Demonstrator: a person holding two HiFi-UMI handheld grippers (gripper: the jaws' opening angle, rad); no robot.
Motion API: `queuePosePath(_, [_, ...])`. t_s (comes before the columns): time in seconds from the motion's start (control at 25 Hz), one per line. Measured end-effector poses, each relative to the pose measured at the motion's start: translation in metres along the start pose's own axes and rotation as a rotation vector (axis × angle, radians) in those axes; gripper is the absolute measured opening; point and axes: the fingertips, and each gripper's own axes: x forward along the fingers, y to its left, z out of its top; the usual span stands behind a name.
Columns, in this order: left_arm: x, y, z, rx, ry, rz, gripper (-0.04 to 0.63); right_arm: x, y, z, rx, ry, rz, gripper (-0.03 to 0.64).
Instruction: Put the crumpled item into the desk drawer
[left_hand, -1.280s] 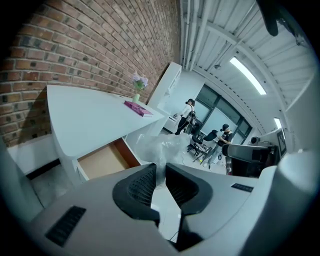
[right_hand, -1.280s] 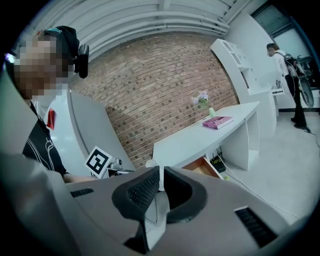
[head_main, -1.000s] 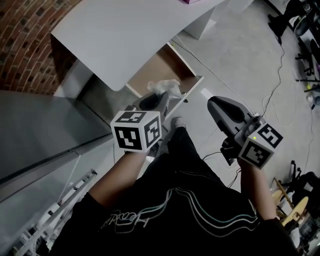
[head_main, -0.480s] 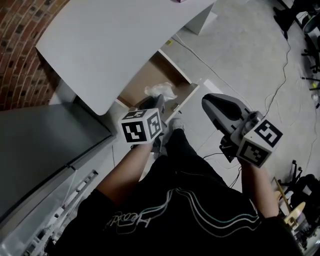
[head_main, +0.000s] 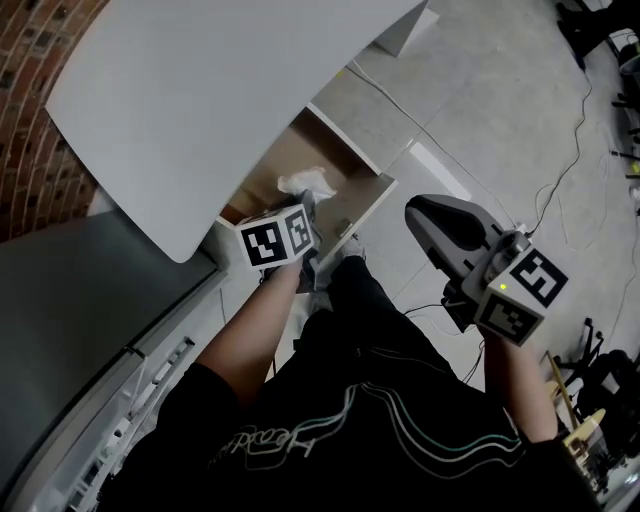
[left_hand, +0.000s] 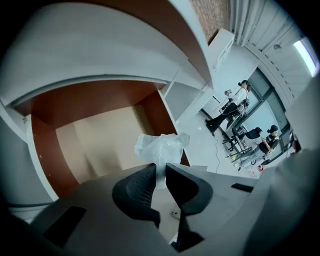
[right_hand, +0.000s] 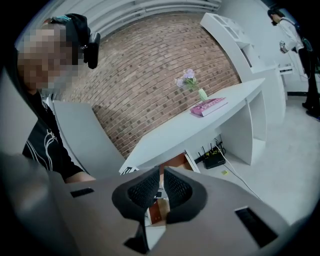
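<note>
1. Pinching the crumpled item (left_hand: 160, 146), a white wad of thin wrinkled material, the left gripper (left_hand: 161, 169) has its jaws clenched on the wad's lower end, and most of the wad sticks out past the tips
2. In the head view that gripper reaches in beside the edge of the white desk top (head_main: 200, 90), and the wad hangs over the open drawer (head_main: 268, 168), above its pale brown bottom; whether it touches the bottom cannot be told
3. The drawer stands pulled out from under the desk top
4. The right gripper (right_hand: 161, 174) is well apart from the drawer, off to the person's right over the grey floor (head_main: 480, 110); its jaws are drawn together, only a thin slit between them, gripping nothing
5. The right gripper view shows a brick wall (right_hand: 150, 75) behind the desk, with a pink book (right_hand: 207, 106) and a small vase of flowers (right_hand: 190, 80) on the top
</note>
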Motion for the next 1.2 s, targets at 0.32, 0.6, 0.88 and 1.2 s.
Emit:
queuePosePath(0.32, [0.057, 0.039, -0.023, -0.061, 0.079, 0.074, 0.069, 0.014, -0.038, -0.024, 0.035, 0.028, -0.008, 0.055])
queuePosePath(0.6, [0.089, 0.057, -0.028, -0.067, 0.105, 0.084, 0.069, 0.023, -0.057, -0.044, 0.137, 0.061, -0.024, 0.055])
queuePosePath(0.88, [0.106, 0.074, -0.030, -0.070, 0.103, 0.119, 0.074, 0.029, -0.070, -0.057, 0.104, 0.085, -0.016, 0.055])
queuePosePath(1.2, [0.109, 0.078, -0.027, -0.118, 0.095, 0.104, 0.196, 0.033, -0.071, -0.051, 0.116, 0.072, -0.005, 0.055])
